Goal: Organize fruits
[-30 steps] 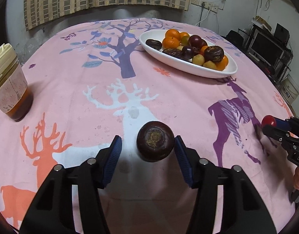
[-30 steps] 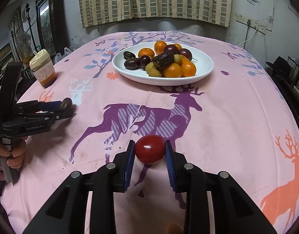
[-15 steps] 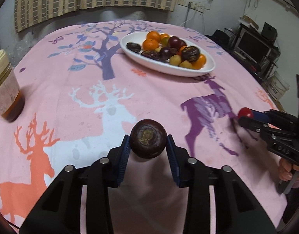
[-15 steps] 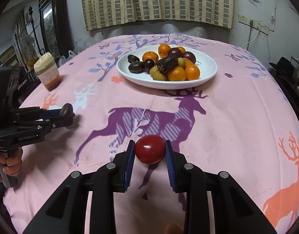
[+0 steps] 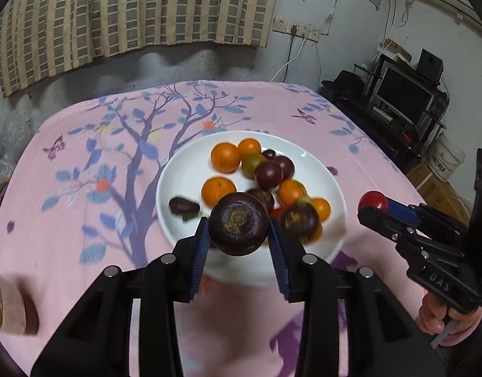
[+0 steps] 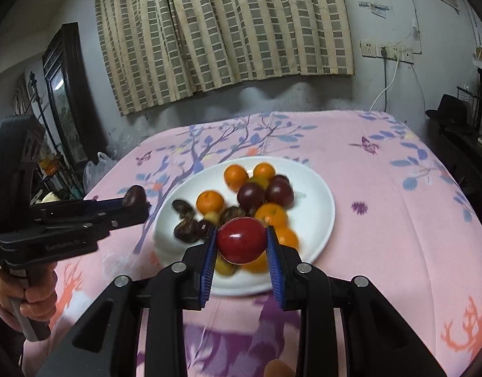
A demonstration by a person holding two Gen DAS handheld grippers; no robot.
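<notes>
Most fruit already lies on the white plate [image 5: 184, 182]. My left gripper [image 5: 239, 235] clamps a mangosteen [image 5: 239, 227], my right gripper [image 6: 241, 245] a red plum [image 6: 241, 240]; both hover over the plate, unreleased.

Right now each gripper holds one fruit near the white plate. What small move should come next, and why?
Probably lower the left gripper a little toward the bare left part of the white plate before opening. Its pads are shut on the dark round fruit, which seems to hang above the near rim, and the pile of fruit fills the right side. The right gripper can keep the red fruit and follow.
</notes>
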